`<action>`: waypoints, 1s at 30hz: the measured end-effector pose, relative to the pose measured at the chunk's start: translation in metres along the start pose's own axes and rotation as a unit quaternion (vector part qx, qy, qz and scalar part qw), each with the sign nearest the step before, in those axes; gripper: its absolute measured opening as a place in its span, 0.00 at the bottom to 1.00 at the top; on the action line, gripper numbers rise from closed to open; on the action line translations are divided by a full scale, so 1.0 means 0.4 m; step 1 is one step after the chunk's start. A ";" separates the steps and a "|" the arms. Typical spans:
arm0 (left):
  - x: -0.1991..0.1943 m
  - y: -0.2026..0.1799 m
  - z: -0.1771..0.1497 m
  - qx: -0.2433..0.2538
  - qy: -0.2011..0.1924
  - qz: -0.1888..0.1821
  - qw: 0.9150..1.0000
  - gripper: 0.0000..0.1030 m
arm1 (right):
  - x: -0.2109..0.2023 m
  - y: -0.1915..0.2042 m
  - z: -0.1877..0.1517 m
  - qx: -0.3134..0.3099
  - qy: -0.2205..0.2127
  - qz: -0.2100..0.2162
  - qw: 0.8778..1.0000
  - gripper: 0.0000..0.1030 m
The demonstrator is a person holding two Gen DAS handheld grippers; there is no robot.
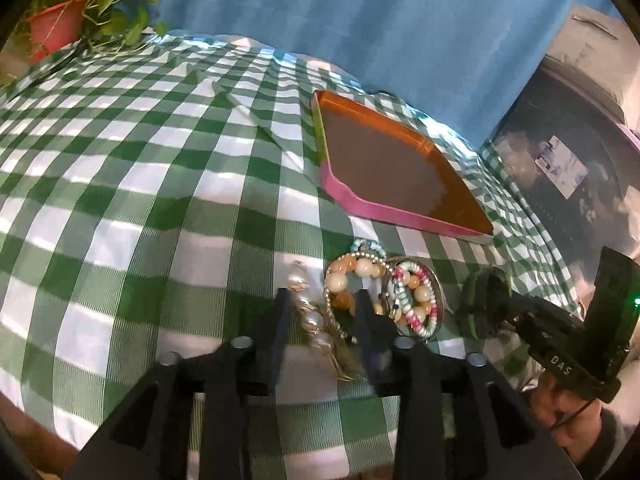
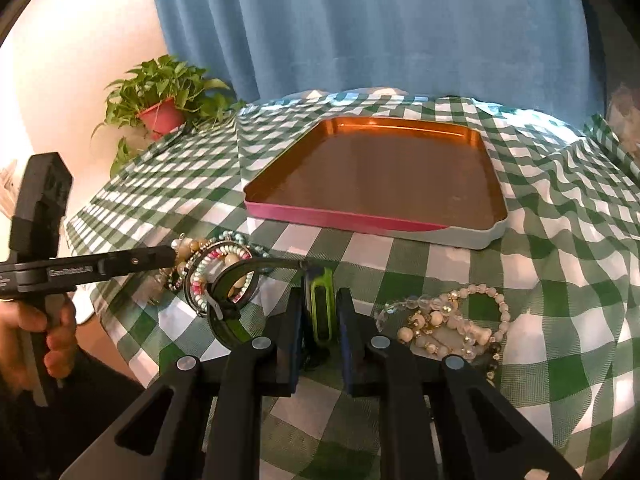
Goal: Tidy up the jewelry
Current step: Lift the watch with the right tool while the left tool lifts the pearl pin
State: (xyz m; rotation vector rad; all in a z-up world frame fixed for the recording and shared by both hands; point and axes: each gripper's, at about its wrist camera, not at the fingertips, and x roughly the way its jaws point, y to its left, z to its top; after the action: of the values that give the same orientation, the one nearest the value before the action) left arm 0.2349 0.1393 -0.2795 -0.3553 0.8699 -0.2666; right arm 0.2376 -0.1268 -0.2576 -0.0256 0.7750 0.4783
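The left claw [image 1: 324, 312] stands parted over a heap of bead bracelets [image 1: 384, 292] on the green-checked table [image 1: 140, 184], its pads clear of a pearl strand [image 1: 316, 320] lying between them. The right claw [image 2: 320, 320] is clenched on a black-and-green watch band [image 2: 322, 308] — its strap curls off to the left. "DAS" can be read on the right tool's arm in the left view. A second bracelet pile [image 2: 444, 320] lies right of it; the orange tray [image 2: 376, 176] sits behind, empty.
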 end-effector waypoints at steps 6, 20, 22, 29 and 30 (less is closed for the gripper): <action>-0.002 -0.018 -0.008 0.031 0.001 0.018 0.999 0.35 | 0.000 0.016 0.000 -0.013 0.000 0.000 1.000 0.21; -0.003 -0.010 -0.004 0.037 -0.006 0.055 0.998 0.11 | -0.017 0.013 0.003 -0.014 -0.018 -0.003 1.000 0.13; -0.006 -0.009 -0.003 0.030 -0.006 0.042 0.999 0.11 | -0.022 0.015 0.005 -0.013 -0.022 -0.002 1.000 0.13; -0.041 -0.011 0.019 0.019 -0.037 0.013 0.999 0.11 | -0.047 0.017 0.010 -0.027 -0.037 -0.010 0.999 0.13; -0.043 -0.013 0.020 0.018 -0.039 0.013 0.999 0.11 | -0.051 0.018 0.009 -0.031 -0.038 -0.013 0.999 0.13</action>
State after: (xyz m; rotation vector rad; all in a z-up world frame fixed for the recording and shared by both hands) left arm 0.2302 0.1426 -0.2605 -0.3175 0.7919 -0.2421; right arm 0.2245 -0.1278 -0.2399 -0.0738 0.6838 0.4762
